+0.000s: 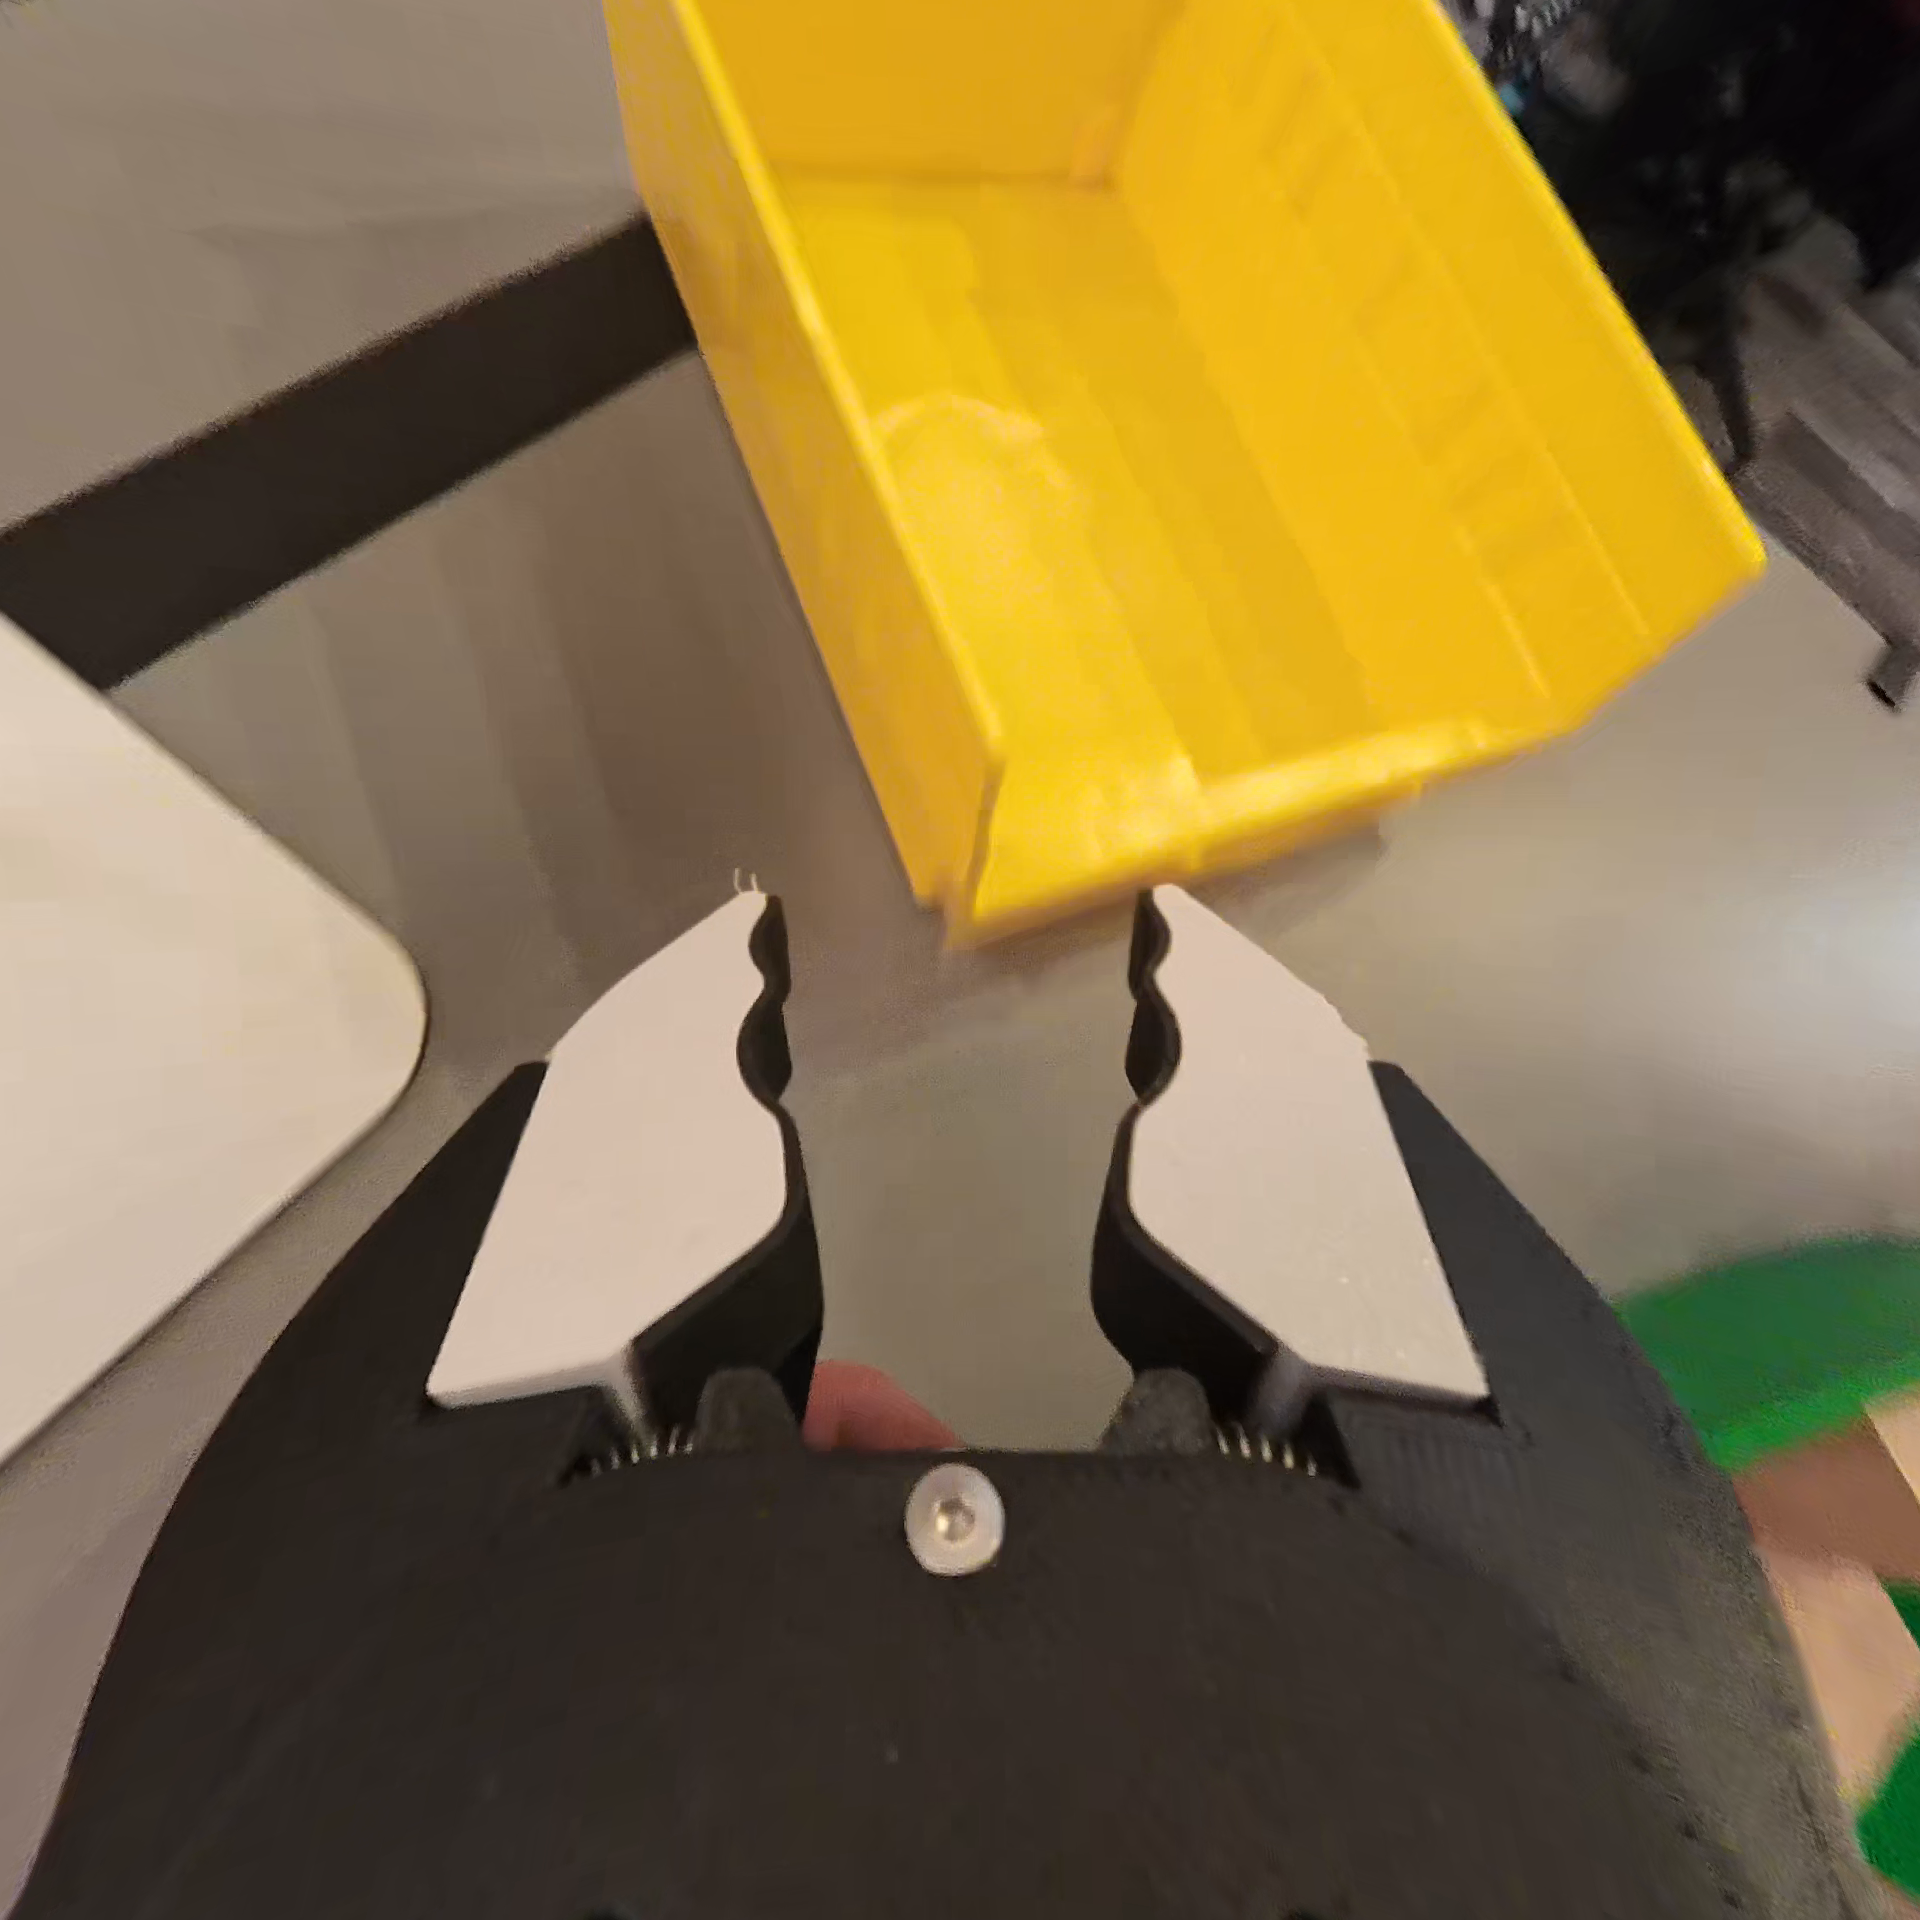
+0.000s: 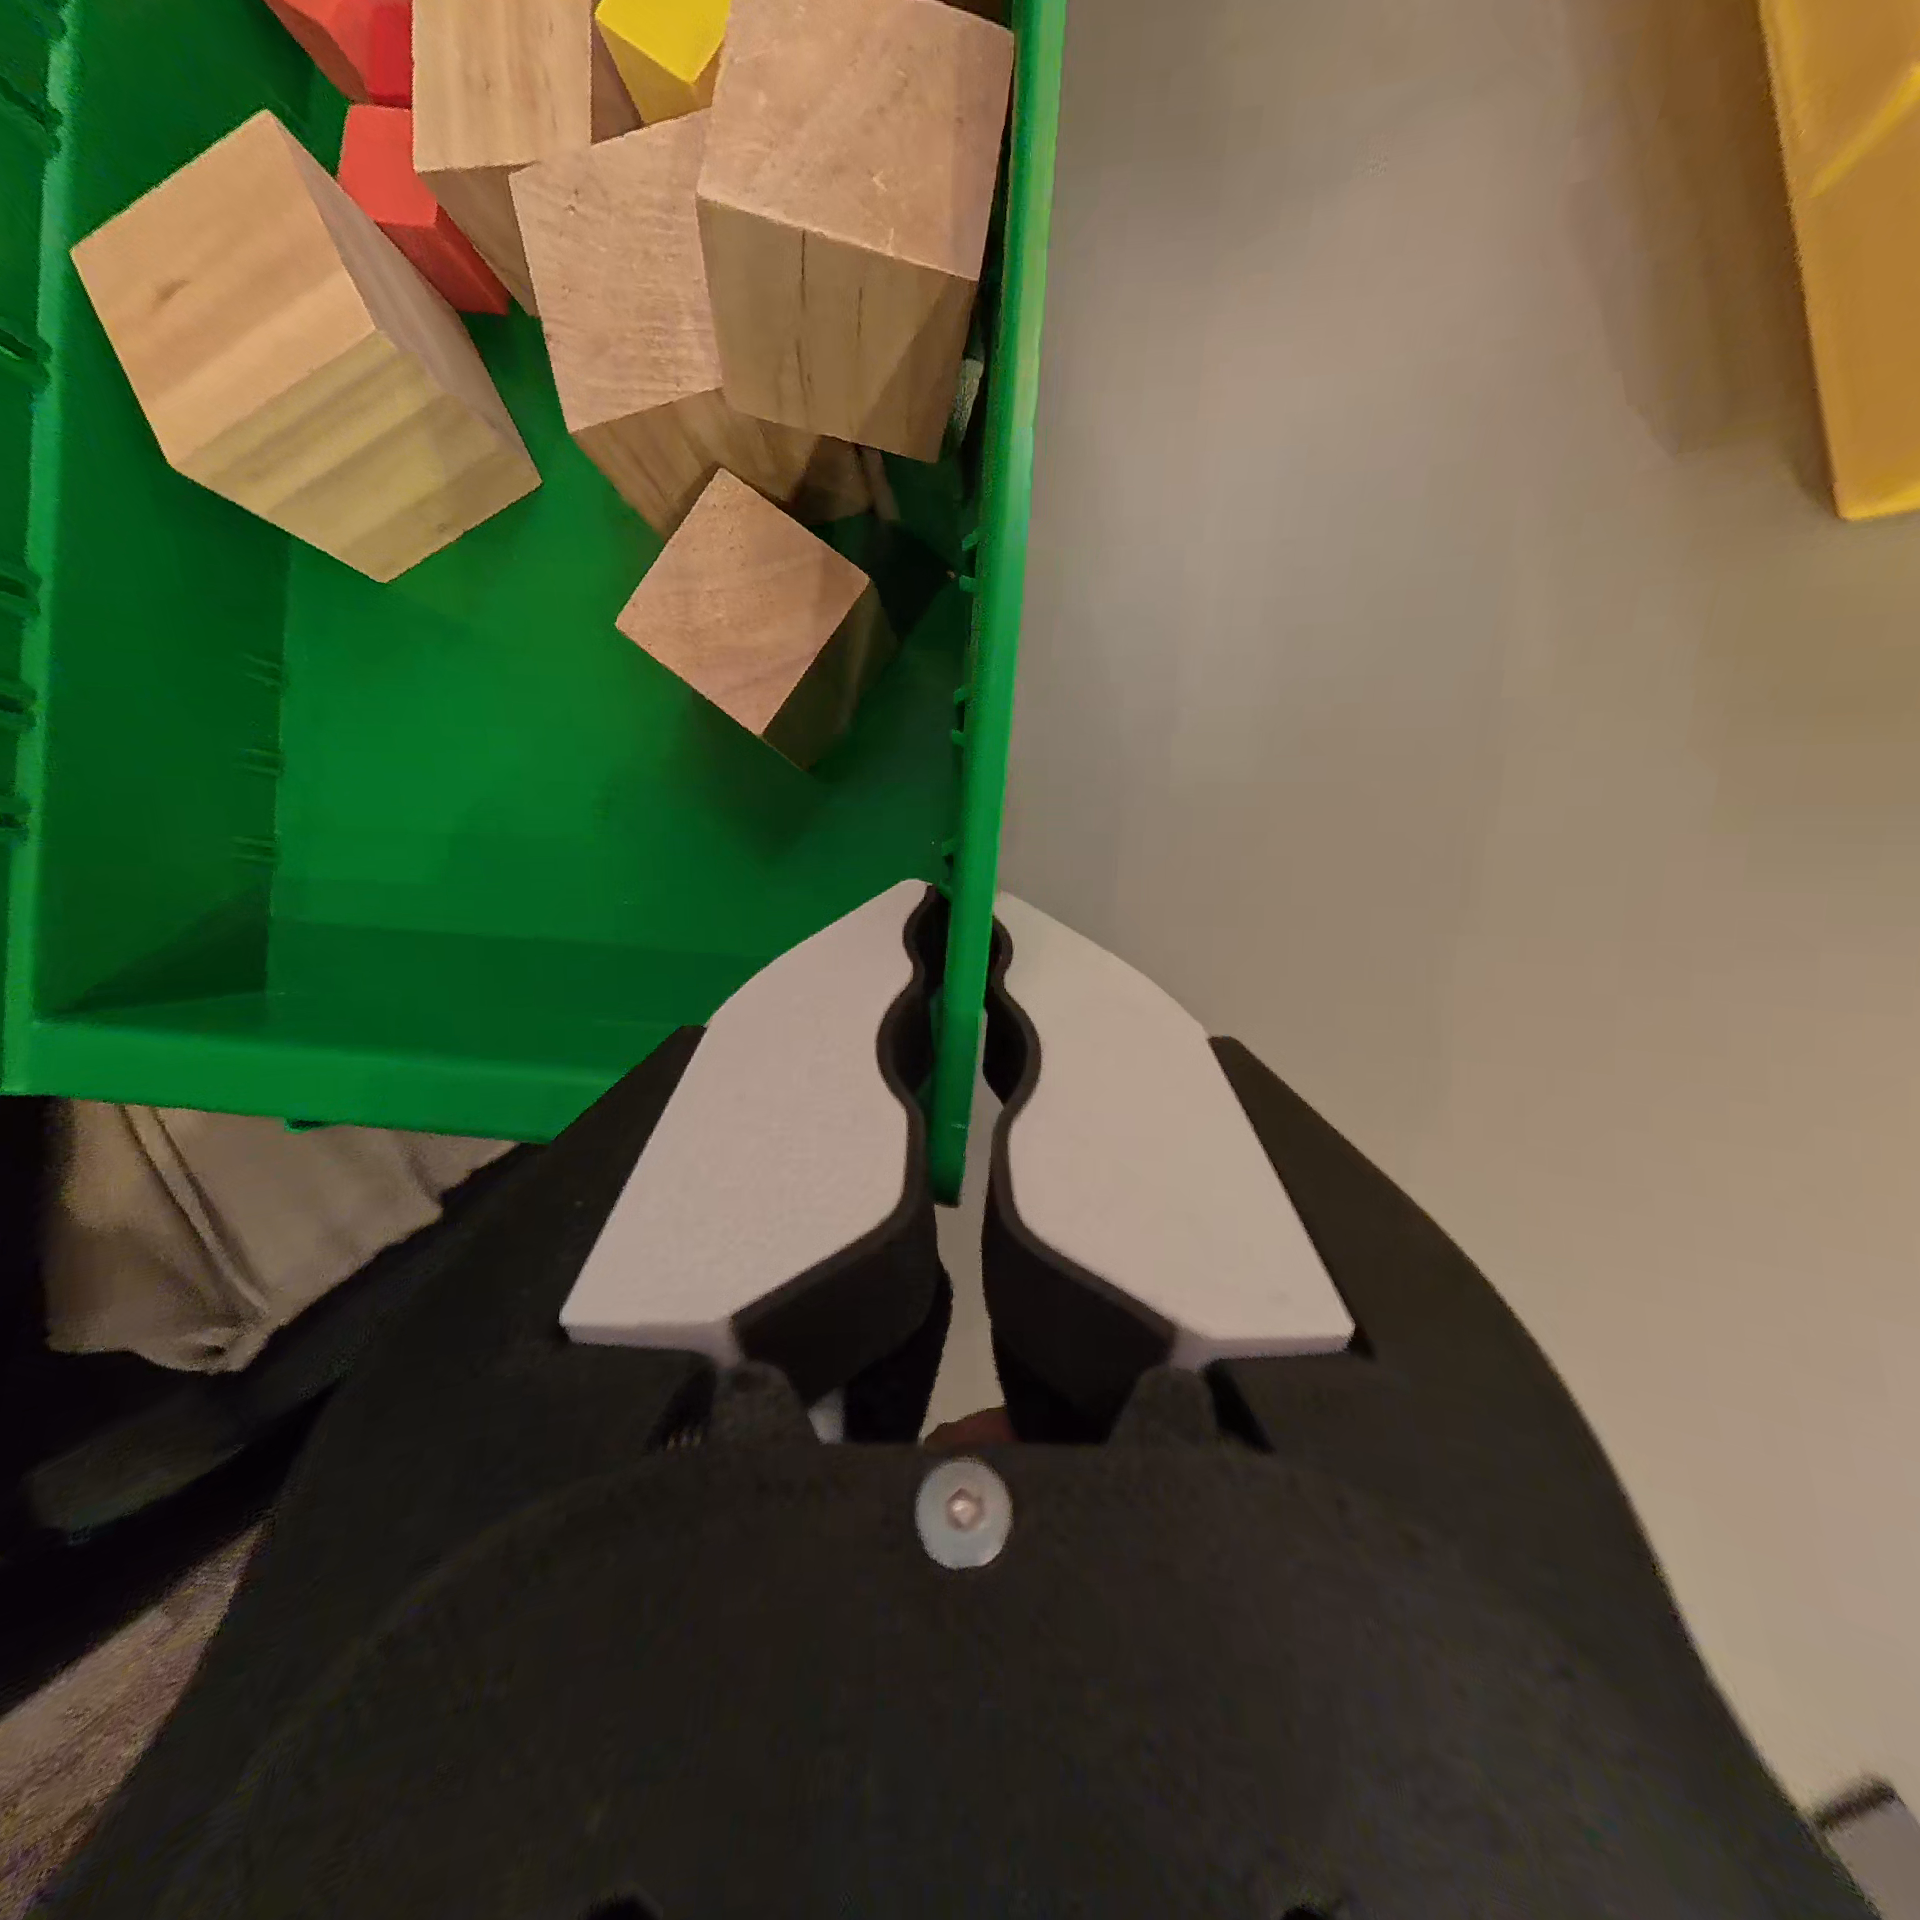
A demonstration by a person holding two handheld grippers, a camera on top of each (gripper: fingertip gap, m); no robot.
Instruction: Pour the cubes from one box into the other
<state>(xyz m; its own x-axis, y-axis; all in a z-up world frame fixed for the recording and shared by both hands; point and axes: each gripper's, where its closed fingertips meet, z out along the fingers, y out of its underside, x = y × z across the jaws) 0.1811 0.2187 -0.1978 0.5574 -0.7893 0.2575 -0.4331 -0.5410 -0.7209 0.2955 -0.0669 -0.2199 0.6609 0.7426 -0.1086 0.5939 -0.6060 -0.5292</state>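
Note:
An empty yellow box (image 1: 1195, 447) stands on the grey table just ahead of my left gripper (image 1: 956, 904), which is open and empty, its tips close to the box's low front lip. In the right wrist view my right gripper (image 2: 961, 914) is shut on the right side wall of a green box (image 2: 499, 790). The green box holds several plain wooden cubes (image 2: 831, 239), red cubes (image 2: 405, 197) and a yellow cube (image 2: 665, 42), heaped toward its far end. A side of the yellow box (image 2: 1860, 260) shows at the right edge.
A white board with a rounded corner (image 1: 156, 987) lies at the left on the grey table (image 1: 520, 831). A dark band (image 1: 343, 457) crosses the table behind it. Part of the green box (image 1: 1787, 1351) shows blurred at the lower right. Dark furniture (image 1: 1766, 156) stands beyond the table.

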